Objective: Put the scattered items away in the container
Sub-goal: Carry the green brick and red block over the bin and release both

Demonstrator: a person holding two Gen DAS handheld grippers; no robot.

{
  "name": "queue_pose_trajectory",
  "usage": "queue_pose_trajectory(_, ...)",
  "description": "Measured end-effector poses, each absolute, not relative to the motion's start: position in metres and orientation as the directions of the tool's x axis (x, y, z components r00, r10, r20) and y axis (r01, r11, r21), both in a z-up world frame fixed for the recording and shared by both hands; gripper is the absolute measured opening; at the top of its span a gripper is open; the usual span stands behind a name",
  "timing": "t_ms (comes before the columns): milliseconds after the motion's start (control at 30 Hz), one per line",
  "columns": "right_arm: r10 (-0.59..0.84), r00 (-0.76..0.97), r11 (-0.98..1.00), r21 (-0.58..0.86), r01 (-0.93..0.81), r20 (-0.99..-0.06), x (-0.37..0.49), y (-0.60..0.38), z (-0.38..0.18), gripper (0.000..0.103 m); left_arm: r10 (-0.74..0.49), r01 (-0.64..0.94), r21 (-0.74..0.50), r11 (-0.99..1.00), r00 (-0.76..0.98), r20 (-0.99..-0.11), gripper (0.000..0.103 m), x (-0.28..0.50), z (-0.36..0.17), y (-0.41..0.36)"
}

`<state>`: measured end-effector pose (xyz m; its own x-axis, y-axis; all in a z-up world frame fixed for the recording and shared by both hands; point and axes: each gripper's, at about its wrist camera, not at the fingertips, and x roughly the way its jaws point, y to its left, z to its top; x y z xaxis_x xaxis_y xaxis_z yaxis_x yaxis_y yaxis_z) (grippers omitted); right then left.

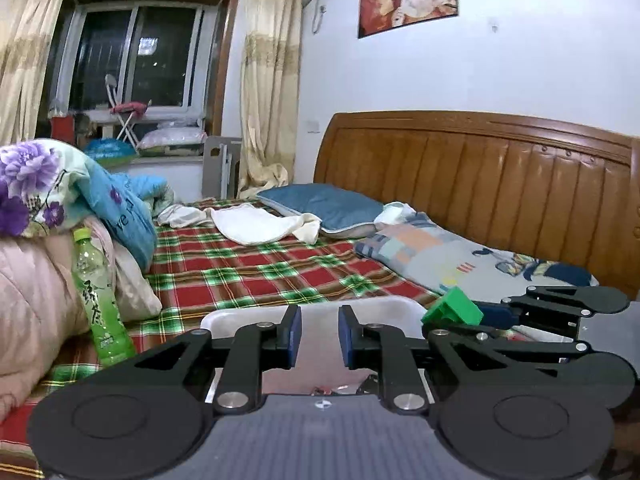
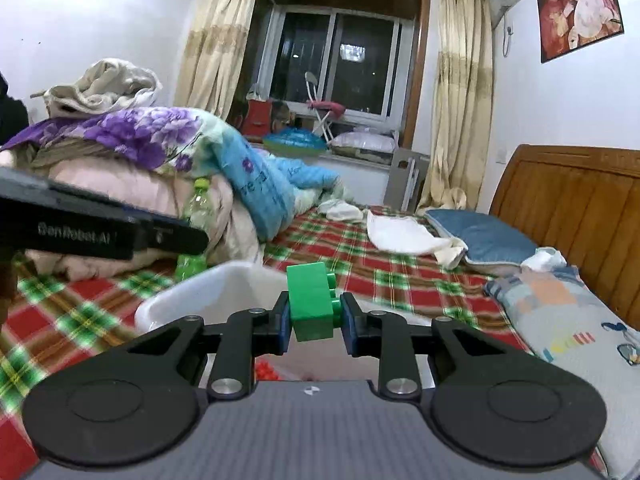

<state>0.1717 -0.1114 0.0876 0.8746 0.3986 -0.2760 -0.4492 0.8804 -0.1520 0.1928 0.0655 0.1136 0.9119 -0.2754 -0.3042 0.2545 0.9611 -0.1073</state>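
Observation:
My right gripper (image 2: 313,322) is shut on a green toy brick (image 2: 313,300) and holds it over the near rim of a white plastic container (image 2: 208,292) on the bed. The brick (image 1: 454,307) and the right gripper (image 1: 486,314) also show at the right of the left wrist view. My left gripper (image 1: 319,336) is open and empty, held above the same container (image 1: 384,305). Something red lies inside the container (image 2: 266,370), mostly hidden.
A green tea bottle (image 1: 98,300) stands against piled quilts (image 1: 36,248) at the left. Pillows (image 1: 324,206) and a patterned pillow (image 1: 448,256) lie by the wooden headboard (image 1: 500,184). White cloths (image 1: 256,224) lie on the plaid sheet (image 1: 248,276).

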Motion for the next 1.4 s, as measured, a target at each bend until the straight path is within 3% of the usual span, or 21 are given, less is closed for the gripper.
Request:
queue_pose_trajectory(67,0.402,0.876,0.88,-0.153,-0.45,-0.266,0.173,-0.113,0.087,0.028,-0.278,0.26,-0.101,0.96,0.91,-0.307,0.046,0.184,0.105,0.065)
queue_pose_trajectory(133,0.406,0.875,0.875,-0.164,-0.455,-0.262,0.169,-0.115,0.082,0.028,-0.286,0.281,-0.066,0.958,0.895,-0.342,0.083,0.167,0.083,0.062)
queue_pose_trajectory(233,0.401,0.875,0.872,-0.18,-0.455,-0.271,0.167,-0.119,0.075,0.028,-0.256,0.304,0.048,0.951,0.867,-0.427,0.084,0.145,0.034,0.05)
queue_pose_trajectory(367,0.398,0.873,0.88,-0.151,-0.45,-0.284,0.175,-0.124,0.08,0.028,-0.245,0.341,0.08,0.936,0.801,-0.546,0.075,0.155,-0.017,0.04)
queue_pose_trajectory(467,0.387,0.882,0.889,-0.146,-0.434,-0.269,0.176,-0.128,0.087,0.028,-0.251,0.345,0.052,0.937,0.769,-0.588,0.057,0.172,-0.038,0.037)
queue_pose_trajectory(533,0.383,0.885,0.89,-0.149,-0.431,-0.266,0.176,-0.131,0.089,0.028,-0.249,0.33,0.015,0.944,0.741,-0.624,0.022,0.184,-0.05,0.038)
queue_pose_trajectory(667,0.374,0.888,0.89,-0.165,-0.424,-0.267,0.177,-0.133,0.089,0.028,-0.27,0.339,-0.008,0.941,0.736,-0.62,0.022,0.184,-0.042,0.039)
queue_pose_trajectory(867,0.368,0.886,0.894,-0.155,-0.42,-0.28,0.193,-0.132,0.089,0.028,-0.334,0.366,-0.014,0.931,0.833,-0.441,0.022,0.173,0.049,0.046)
queue_pose_trajectory(967,0.377,0.869,0.895,-0.115,-0.43,-0.32,0.209,-0.129,0.084,0.028,-0.301,0.328,0.003,0.945,0.869,-0.392,0.022,0.196,0.081,0.046)
queue_pose_trajectory(1400,0.333,0.789,0.902,-0.069,-0.426,-0.517,0.259,-0.117,0.037,0.029,-0.149,0.204,0.056,0.977,0.853,-0.5,0.022,0.275,0.057,0.032)
